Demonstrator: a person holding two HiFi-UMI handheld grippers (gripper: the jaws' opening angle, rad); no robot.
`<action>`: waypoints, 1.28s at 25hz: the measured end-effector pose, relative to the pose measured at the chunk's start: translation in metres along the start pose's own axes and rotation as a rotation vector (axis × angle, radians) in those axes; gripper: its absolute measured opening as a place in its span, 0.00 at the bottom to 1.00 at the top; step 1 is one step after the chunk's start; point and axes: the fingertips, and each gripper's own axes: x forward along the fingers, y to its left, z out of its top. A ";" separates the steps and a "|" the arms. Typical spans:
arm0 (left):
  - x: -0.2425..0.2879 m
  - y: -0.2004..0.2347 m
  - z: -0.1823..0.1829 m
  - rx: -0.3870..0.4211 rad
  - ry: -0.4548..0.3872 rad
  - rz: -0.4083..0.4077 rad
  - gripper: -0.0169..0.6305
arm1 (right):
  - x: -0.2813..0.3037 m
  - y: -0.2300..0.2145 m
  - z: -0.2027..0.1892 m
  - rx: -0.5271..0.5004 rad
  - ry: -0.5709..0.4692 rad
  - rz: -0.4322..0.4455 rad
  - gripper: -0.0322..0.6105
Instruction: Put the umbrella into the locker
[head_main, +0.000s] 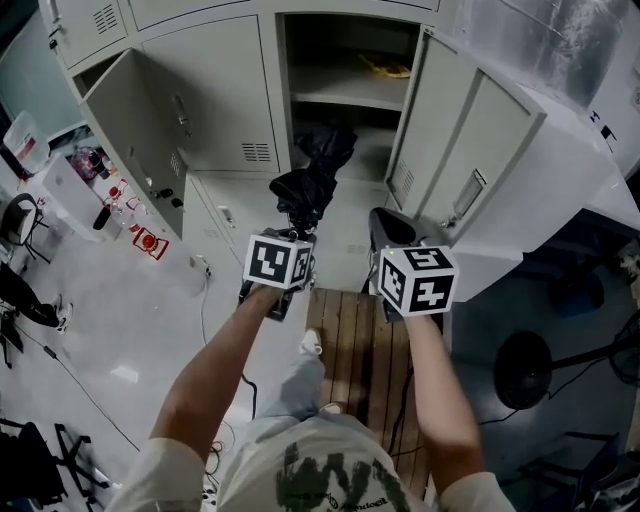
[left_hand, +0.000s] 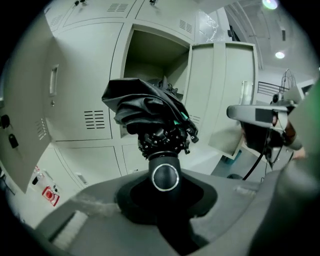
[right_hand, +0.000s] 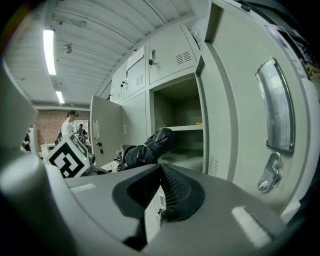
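umbrella held at the mouth of the open locker, not yet stowed

the left gripper (left_hand: 165, 202) has its jaws partly closed round the handle of the folded black umbrella (head_main: 312, 180), with the handle's round end cap seated between them. the canopy end points far, toward the open locker (head_main: 345, 100); i cannot tell if it has crossed the threshold. this reads as the carry-in step. next, the left hand likely has to push farther in, under the shelf (right_hand: 187, 128), until the bundle rests inside, then release. the left forearm reaches forward, gripper tilted downward. the right gripper (head_main: 392, 235) hovers to the right, beside the open door (head_main: 440, 130), with its jaws closed together on nothing.
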 end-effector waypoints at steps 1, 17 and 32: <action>0.005 0.003 0.001 0.006 0.011 0.005 0.16 | 0.002 0.000 0.000 0.002 -0.001 0.001 0.05; 0.091 0.048 0.051 0.166 0.124 0.075 0.16 | 0.063 -0.033 0.008 0.036 -0.007 -0.020 0.05; 0.166 0.069 0.098 0.274 0.189 0.035 0.16 | 0.113 -0.069 0.005 0.078 0.006 -0.081 0.05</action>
